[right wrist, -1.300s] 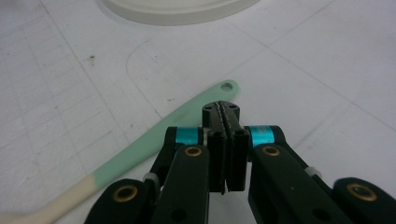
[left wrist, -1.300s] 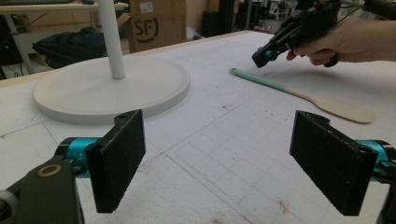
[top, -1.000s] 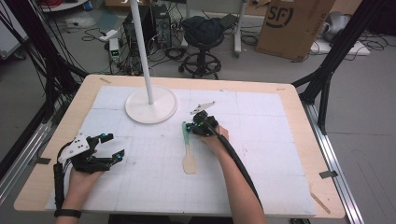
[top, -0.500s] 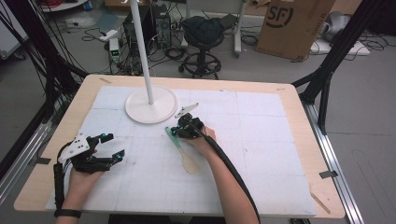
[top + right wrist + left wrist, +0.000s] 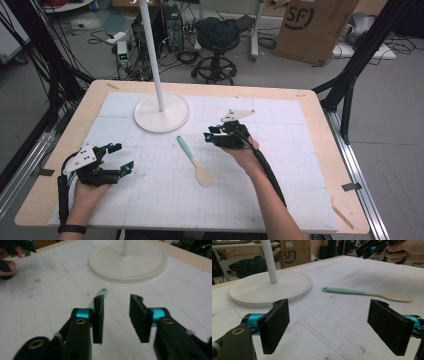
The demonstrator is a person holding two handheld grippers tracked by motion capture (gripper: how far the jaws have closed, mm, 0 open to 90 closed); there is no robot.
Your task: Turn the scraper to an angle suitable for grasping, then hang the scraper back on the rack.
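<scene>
A mint-handled spatula (image 5: 194,161) is lying flat on the white gridded mat (image 5: 280,190) near the middle of the high view, its handle pointing toward the upper left and its pale wooden blade toward the lower right. Just above it, in the upper centre-left, a round white lamp base (image 5: 161,113) is standing, apart from the handle tip.

The right gripper (image 5: 216,137) is hovering just right of the handle, its jaws parted with nothing between them; in the right gripper view, the green handle end (image 5: 103,292) is peeking out past the left-hand jaw rather than sitting in the gap. The left gripper (image 5: 119,159) is sitting at the lower left of the high view, well apart from the spatula, its jaws spread wide and empty; in the left gripper view the spatula (image 5: 367,293) is lying across the upper right of the frame.

The step in hand is probably taking hold of the spatula with the right gripper. To do it well, the person should be shifting the gripper sideways until the handle is centred between the jaws, turning it so the jaws are crossing the handle squarely, and lowering close to the mat before closing. Gripping the slim handle rather than the blade seems safer, and keeping clear of the lamp base matters too.
</scene>
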